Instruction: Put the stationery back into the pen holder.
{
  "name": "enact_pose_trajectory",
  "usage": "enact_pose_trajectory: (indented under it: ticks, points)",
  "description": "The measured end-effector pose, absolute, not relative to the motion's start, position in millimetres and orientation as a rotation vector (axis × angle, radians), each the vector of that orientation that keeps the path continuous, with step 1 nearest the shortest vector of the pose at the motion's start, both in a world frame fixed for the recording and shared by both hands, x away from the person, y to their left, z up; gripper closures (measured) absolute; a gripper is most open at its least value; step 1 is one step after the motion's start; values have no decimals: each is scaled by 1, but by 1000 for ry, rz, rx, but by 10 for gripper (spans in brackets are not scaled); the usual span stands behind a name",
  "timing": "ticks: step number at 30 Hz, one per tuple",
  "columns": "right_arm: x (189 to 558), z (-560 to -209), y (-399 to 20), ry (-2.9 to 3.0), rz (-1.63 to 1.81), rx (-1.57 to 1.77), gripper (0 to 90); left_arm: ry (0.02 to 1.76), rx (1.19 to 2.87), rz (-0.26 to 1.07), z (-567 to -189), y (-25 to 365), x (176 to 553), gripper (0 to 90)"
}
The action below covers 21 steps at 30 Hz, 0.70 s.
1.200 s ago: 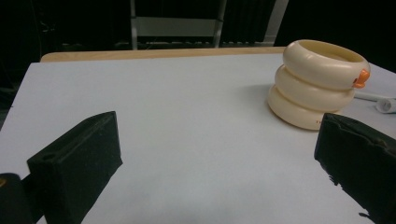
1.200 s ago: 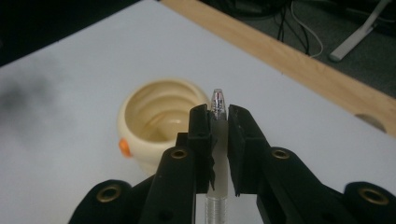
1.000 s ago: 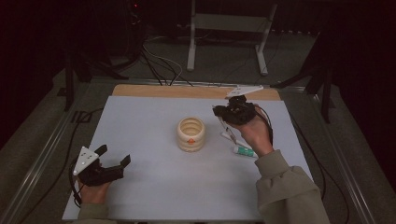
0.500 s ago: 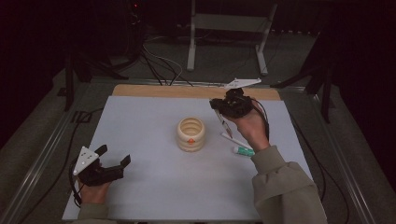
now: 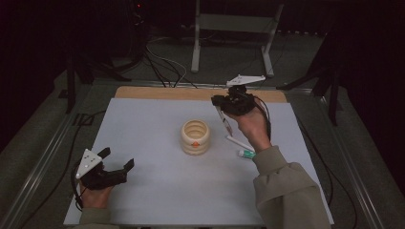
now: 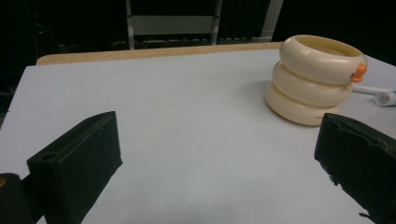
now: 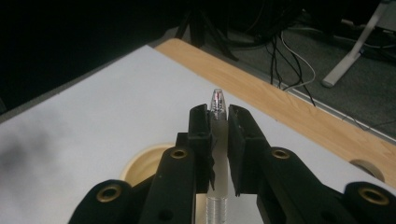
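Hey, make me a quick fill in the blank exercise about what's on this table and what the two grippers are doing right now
1. The right gripper is shut on a clear ____.
2. The left gripper has its jaws ____ and holds nothing.
3. The cream ringed holder stands ____ in the middle of the white table.
4. The white tube with a green cap lies to the ____ of the holder in the high view.

Missing words: pen; open; upright; right

My right gripper (image 7: pixel 218 122) clamps a clear plastic pen (image 7: pixel 216 140). A cream ribbed ring-stacked cup (image 5: pixel 195 137) stands upright mid-table. A white tube (image 5: pixel 241 145) lies beside it.
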State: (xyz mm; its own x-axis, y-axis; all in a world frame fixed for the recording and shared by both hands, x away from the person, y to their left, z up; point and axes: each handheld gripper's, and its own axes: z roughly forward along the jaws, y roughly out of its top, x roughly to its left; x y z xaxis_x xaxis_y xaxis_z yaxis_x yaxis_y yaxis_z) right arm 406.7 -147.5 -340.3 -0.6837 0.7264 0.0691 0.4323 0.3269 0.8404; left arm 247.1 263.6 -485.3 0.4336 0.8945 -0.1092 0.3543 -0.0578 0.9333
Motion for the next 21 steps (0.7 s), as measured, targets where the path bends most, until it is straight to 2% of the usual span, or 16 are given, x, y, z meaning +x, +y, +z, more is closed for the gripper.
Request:
enact_pose_trajectory:
  ticks: [21]
  points:
    - [417,-340,-121,2242,1403,996,807,1122,1619,639,-486,264,246,9]
